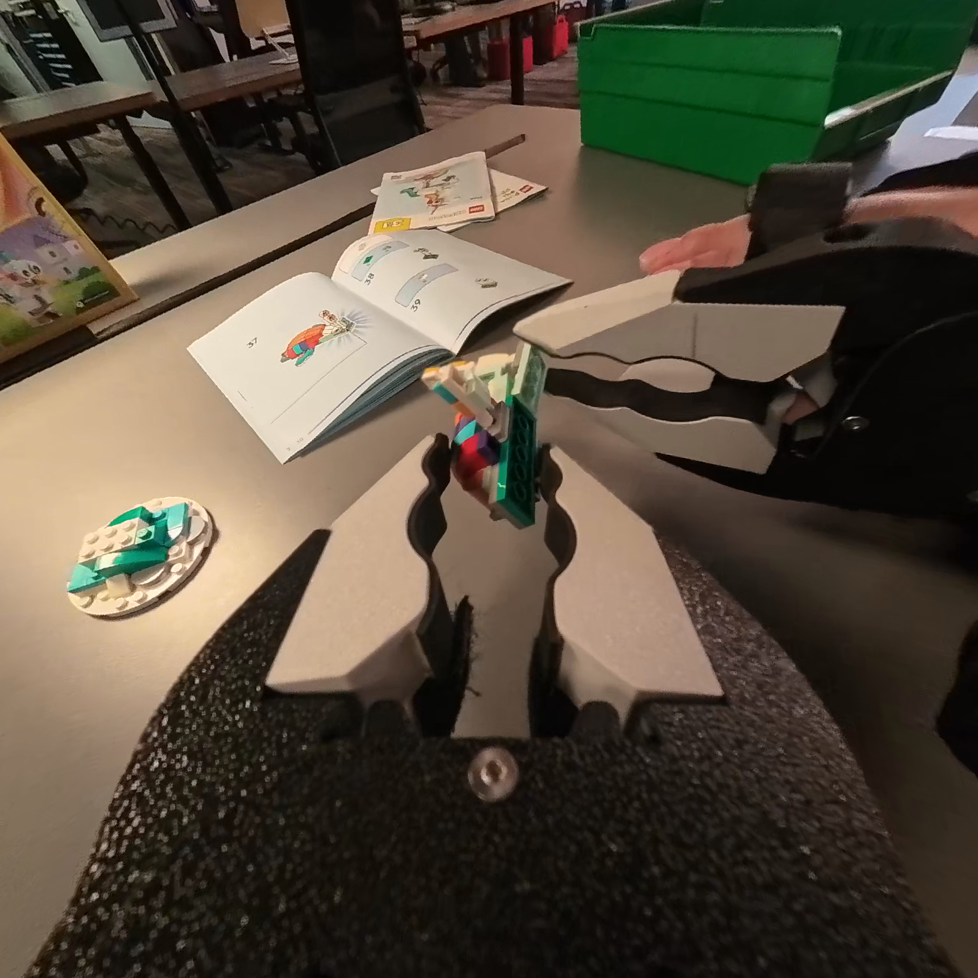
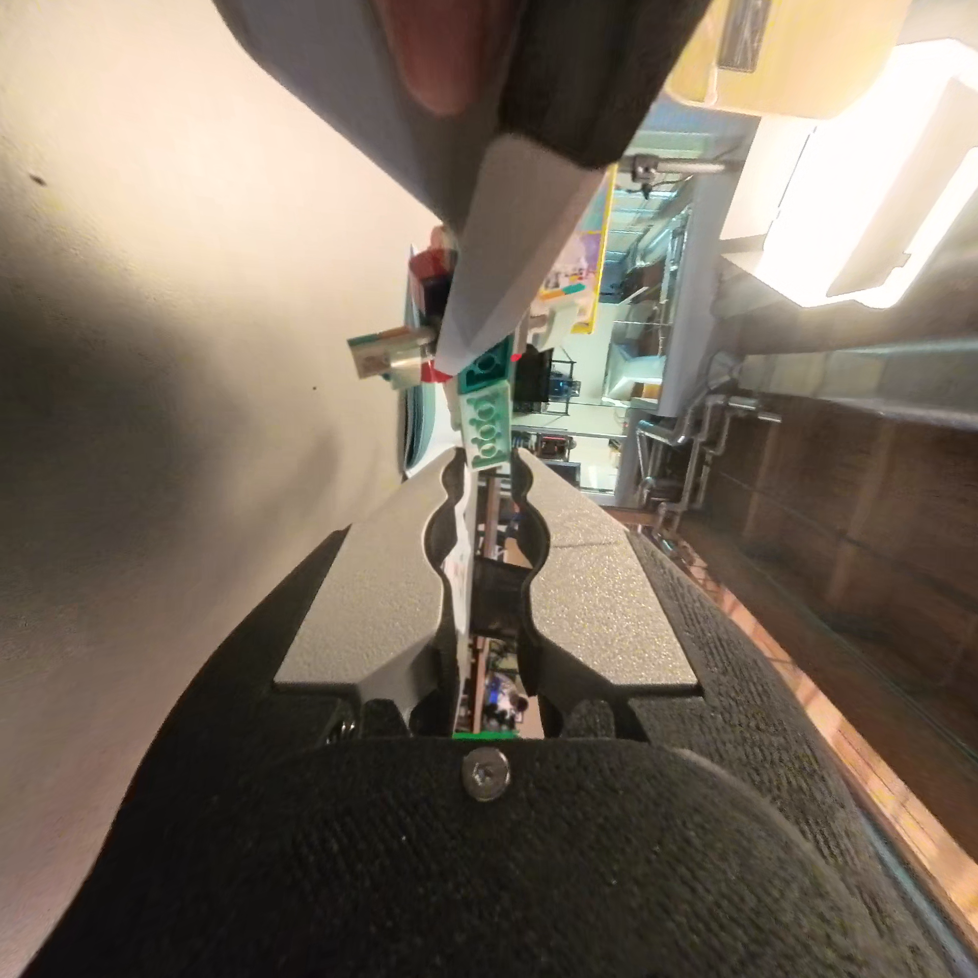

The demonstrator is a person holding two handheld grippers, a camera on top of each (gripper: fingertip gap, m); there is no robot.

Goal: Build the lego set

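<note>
The left gripper (image 1: 495,465) has its jaws narrowly parted, clamping a multicoloured lego model (image 1: 495,439); the right gripper (image 2: 489,463), jaws nearly closed, pinches its pale green plate (image 2: 486,431).

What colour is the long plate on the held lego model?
Teal green plate; clearest in the left wrist view.

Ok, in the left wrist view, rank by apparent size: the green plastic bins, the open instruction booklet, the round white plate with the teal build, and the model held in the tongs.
1. Green plastic bins
2. Open instruction booklet
3. Round white plate with teal build and multicoloured held model: alike, and the model is nearer the camera, so unranked.
</note>
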